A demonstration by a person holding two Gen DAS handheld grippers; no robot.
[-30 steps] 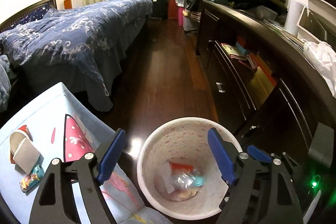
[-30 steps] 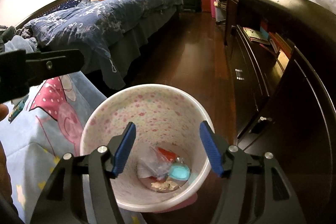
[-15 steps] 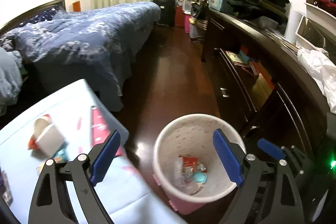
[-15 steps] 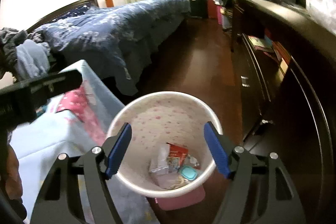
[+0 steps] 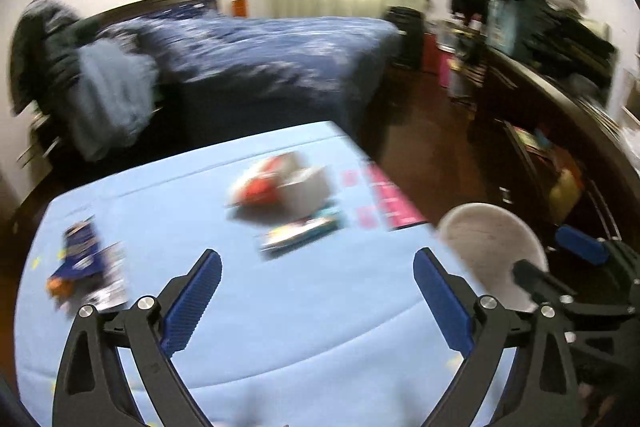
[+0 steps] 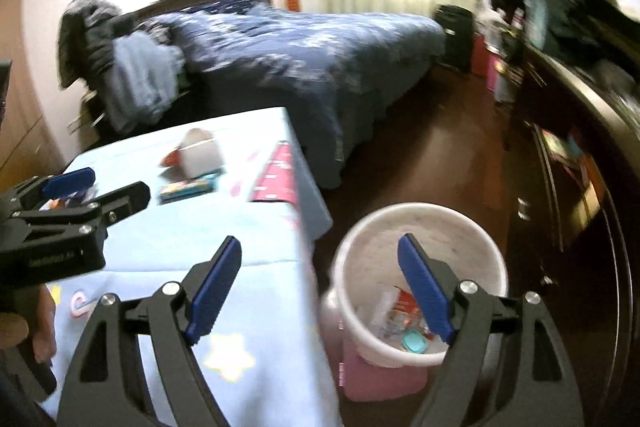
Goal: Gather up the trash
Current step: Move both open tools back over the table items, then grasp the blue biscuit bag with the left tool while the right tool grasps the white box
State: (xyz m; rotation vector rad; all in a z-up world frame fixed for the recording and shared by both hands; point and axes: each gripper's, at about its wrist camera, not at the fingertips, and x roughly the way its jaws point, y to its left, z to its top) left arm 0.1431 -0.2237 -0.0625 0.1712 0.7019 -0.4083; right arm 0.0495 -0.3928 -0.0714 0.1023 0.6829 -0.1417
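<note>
My left gripper [image 5: 318, 301] hangs over the light blue bedspread [image 5: 280, 327], its jaws opening with nothing between them. Ahead of it lie a red and white carton [image 5: 284, 185], a flat colourful packet [image 5: 302, 233] and, far left, a blue wrapper [image 5: 86, 267]. The white waste bin [image 5: 490, 247] stands to the right on the floor. My right gripper [image 6: 320, 287] hovers over the bedspread's edge and the bin [image 6: 420, 227], jaws opening and empty. Wrappers lie in the bin's bottom [image 6: 400, 319]. The carton [image 6: 198, 151] and packet [image 6: 186, 189] show further left, behind the left gripper [image 6: 80, 195].
A bed with a dark blue quilt [image 5: 260, 55] stands beyond the bedspread. Dark wooden drawers [image 6: 580, 187] run along the right wall, piled with clothes [image 5: 540, 7]. Dark wood floor [image 6: 432, 155] lies between them. A hand [image 6: 24, 327] shows at the lower left of the right wrist view.
Both grippers have swung left, away from the bin and over the light blue bedspread, and their jaws have spread wider. The trash on the bedspread has come into the middle of the left view.
</note>
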